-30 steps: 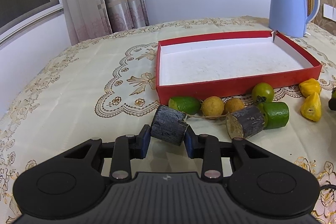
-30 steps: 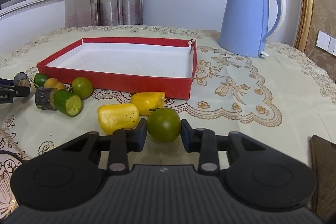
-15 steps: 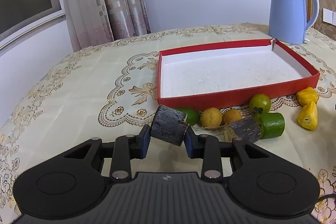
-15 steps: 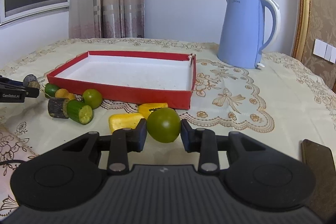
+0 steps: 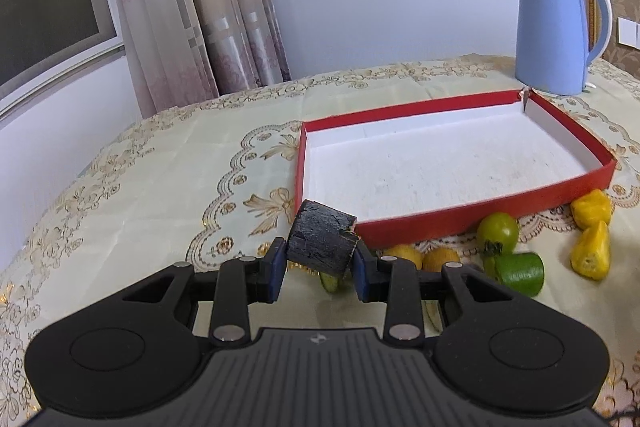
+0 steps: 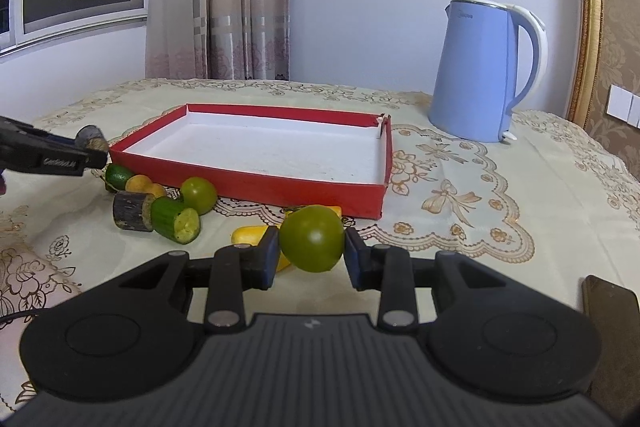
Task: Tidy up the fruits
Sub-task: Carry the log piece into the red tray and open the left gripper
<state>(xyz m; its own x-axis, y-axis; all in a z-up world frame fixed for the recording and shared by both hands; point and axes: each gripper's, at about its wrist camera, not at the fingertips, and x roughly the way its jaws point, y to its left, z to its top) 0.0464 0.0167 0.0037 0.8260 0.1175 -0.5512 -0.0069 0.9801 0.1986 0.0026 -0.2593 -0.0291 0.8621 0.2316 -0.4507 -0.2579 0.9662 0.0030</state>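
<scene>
My left gripper [image 5: 320,269] is shut on a dark, bark-like cylinder piece [image 5: 322,242], held above the cloth just before the near left corner of the red tray [image 5: 420,219]. My right gripper [image 6: 310,255] is shut on a round green fruit [image 6: 312,238], lifted in front of the red tray [image 6: 280,191]. On the cloth lie another green round fruit [image 5: 497,231], a green cucumber piece [image 5: 518,269], two small orange fruits [image 5: 440,259] and two yellow pieces [image 5: 592,255]. In the right wrist view the left gripper [image 6: 90,151] shows at the left edge with its dark piece [image 6: 91,138].
A blue kettle [image 6: 480,71] stands behind the tray at the back right. A dark phone [image 6: 612,311] lies near the right table edge. A second dark cylinder [image 6: 130,211] joins the cucumber piece [image 6: 176,219]. Curtains and a window stand behind the table.
Both grippers have risen a little with their loads, so the table and tray sit lower in both views. The fruit on the cloth has not moved.
</scene>
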